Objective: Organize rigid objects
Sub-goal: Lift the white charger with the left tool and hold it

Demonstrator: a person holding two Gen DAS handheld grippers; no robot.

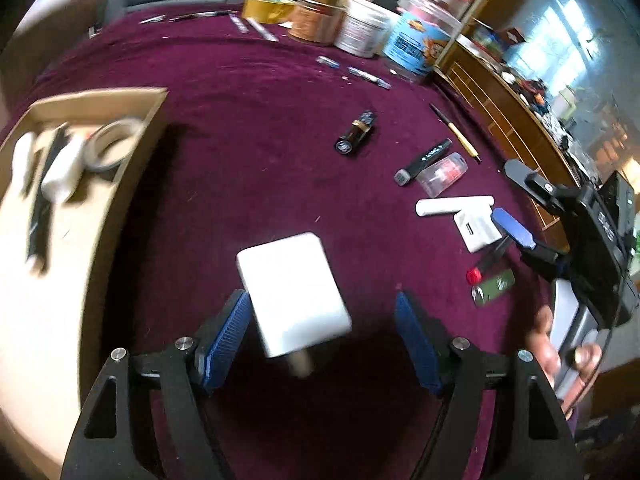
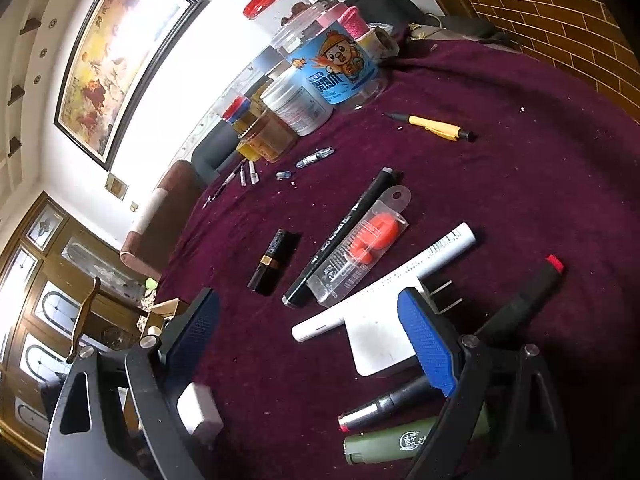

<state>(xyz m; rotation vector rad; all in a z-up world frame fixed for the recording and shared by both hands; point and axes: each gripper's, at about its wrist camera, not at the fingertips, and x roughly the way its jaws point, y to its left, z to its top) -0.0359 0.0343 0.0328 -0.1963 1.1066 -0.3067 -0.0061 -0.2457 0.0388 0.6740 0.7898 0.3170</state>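
The left gripper has its jaws wide apart; a blurred white charger sits between them, touching only the left pad, long axis running away. The right gripper gapes over a white plug. The jar's blue label carries unreadable characters.

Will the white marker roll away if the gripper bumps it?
Probably a little. The white marker is a smooth round tube lying flat, so a sideways nudge could roll it. The fuzzy purple cloth should slow it, and the flat white charger touching it may block it on that side.
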